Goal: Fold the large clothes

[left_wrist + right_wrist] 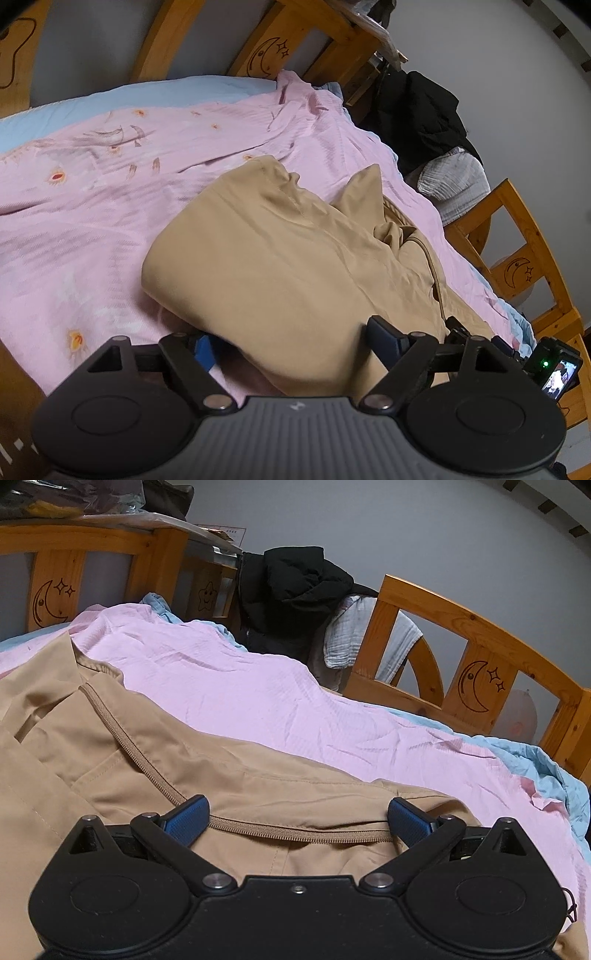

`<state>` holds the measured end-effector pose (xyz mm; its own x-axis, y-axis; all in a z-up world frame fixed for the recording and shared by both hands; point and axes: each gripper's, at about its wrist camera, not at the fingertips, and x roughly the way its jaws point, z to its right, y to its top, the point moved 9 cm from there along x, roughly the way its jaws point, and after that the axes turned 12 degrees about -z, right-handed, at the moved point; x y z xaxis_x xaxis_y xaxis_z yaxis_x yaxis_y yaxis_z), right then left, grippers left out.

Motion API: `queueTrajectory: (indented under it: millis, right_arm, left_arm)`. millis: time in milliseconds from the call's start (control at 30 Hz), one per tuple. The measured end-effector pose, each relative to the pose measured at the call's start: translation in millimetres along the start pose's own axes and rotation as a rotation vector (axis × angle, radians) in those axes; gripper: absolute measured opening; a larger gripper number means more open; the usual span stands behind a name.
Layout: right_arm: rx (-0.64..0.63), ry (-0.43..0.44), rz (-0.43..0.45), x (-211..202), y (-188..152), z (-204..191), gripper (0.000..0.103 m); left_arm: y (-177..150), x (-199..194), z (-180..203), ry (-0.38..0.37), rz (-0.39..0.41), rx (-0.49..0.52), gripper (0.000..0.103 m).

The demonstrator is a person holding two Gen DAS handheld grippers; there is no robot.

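Lying across the pink bedspread (92,206) on the bed, a tan jacket (280,258) is seen partly folded, its rounded folded edge turned toward the left of the left wrist view and its collar crumpled at the far end. A tan zipper (147,764) is traced in a curve across the fabric in the right wrist view, running down from the collar area and then flat between the claw fingers. The left claw (291,343) is spread wide over the near edge of the jacket, released, with cloth draped between its blue pads (384,334) but not pinched. The right claw (297,818) is likewise released, its pads (186,819) set apart on either side of the zipper line and resting at the fabric. A light blue sheet (546,764) is shown beneath the bedspread at its edge. A wooden bed rail (476,638) carved with moon and stars is seen behind, with a black garment (295,590) and a pale grey cloth (351,635) draped beside it.
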<state>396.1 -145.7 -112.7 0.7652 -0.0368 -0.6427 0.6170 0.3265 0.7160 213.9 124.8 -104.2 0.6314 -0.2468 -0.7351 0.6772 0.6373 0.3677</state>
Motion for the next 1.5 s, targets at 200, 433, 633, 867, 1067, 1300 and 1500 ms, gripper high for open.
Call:
queueTrajectory:
  millis: [200,433,633,867,1067,1300,1500]
  right_arm:
    - [0.007,0.008,-0.006,1,0,1,0.102]
    - [-0.01,0.069,-0.012,-17,2,4,0.102]
    - [-0.048,0.084,-0.019,-79,-26,7,0.102]
    - [-0.033,0.037,-0.006,-112,-86,-9,0.102]
    - [0.102,0.046,-0.007,-110,-100,-5,0.102]
    - [0.139,0.089,-0.033,-103,-103,1,0.102]
    - [0.149,0.111,-0.052,-124,-108,12,0.102]
  left_arm:
    - [1,0,-2,0.006,0.009,-0.022,0.082]
    - [1,-1,-2,0.006,0.011,-0.025,0.081]
    - [-4,-6,-6,0.002,0.014,-0.044,0.082]
    - [-4,-7,-12,0.027,0.046,-0.081,0.069]
    - [6,-13,2,0.087,0.103,-0.025,0.011]
    - [3,-30,45,0.091,0.192,0.164,0.003]
    - [6,-42,52,0.063,0.213,0.213,0.001]
